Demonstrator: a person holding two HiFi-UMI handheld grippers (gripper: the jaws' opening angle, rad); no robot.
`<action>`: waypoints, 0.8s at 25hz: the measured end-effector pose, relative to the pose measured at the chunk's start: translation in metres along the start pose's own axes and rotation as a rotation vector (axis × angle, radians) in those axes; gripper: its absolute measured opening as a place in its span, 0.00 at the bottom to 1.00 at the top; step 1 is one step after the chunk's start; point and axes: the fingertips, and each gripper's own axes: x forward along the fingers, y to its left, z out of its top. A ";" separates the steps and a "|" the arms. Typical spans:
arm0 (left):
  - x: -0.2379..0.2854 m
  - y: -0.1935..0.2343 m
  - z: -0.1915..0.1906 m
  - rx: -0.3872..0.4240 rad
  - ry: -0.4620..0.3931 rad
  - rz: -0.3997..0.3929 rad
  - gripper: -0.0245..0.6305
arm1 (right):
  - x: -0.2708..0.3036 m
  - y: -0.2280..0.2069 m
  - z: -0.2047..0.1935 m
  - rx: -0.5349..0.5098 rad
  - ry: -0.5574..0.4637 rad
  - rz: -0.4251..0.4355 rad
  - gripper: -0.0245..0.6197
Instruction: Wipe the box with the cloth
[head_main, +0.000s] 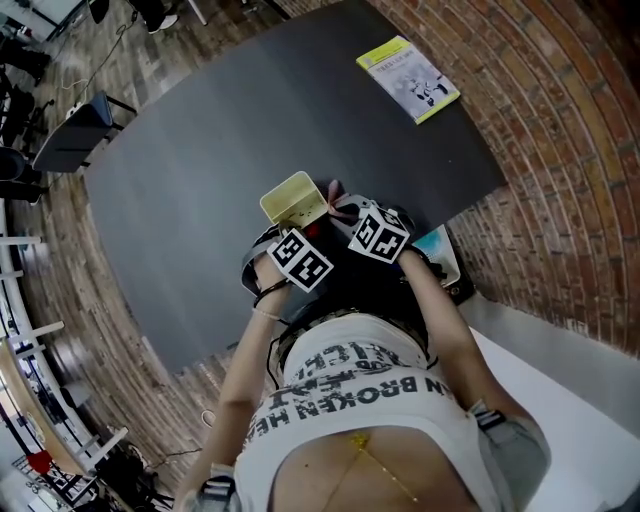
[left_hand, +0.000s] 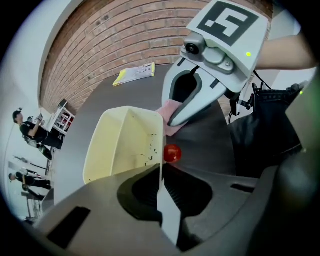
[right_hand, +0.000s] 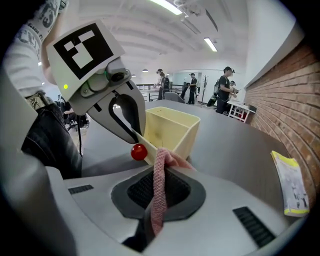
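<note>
A pale yellow open box (head_main: 293, 200) stands near the front edge of the dark table (head_main: 220, 130). My left gripper (left_hand: 161, 172) is shut on the box's (left_hand: 125, 145) thin side wall. My right gripper (right_hand: 159, 175) is shut on a pink knitted cloth (right_hand: 160, 185), which reaches to the box's (right_hand: 170, 127) near wall. In the left gripper view the cloth (left_hand: 172, 115) lies against the outside of that wall under the right gripper (left_hand: 172, 119). A small red ball (left_hand: 171, 153) sits on the table beside the box, also in the right gripper view as the red ball (right_hand: 139, 151).
A yellow booklet (head_main: 408, 78) lies at the table's far right corner. A chair (head_main: 75, 130) stands off the table's left side. A blue and white object (head_main: 440, 250) sits by the person's right arm. Several people (right_hand: 225, 85) stand far off across the room.
</note>
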 end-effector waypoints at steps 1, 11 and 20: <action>0.000 0.000 0.001 -0.004 -0.002 0.003 0.08 | 0.001 0.004 0.002 -0.003 -0.005 0.016 0.06; 0.002 -0.001 0.004 0.003 -0.018 0.018 0.08 | 0.010 0.025 0.014 -0.058 -0.041 0.076 0.06; -0.018 0.008 0.003 -0.076 -0.137 0.006 0.10 | -0.021 0.013 0.031 -0.112 -0.127 0.072 0.06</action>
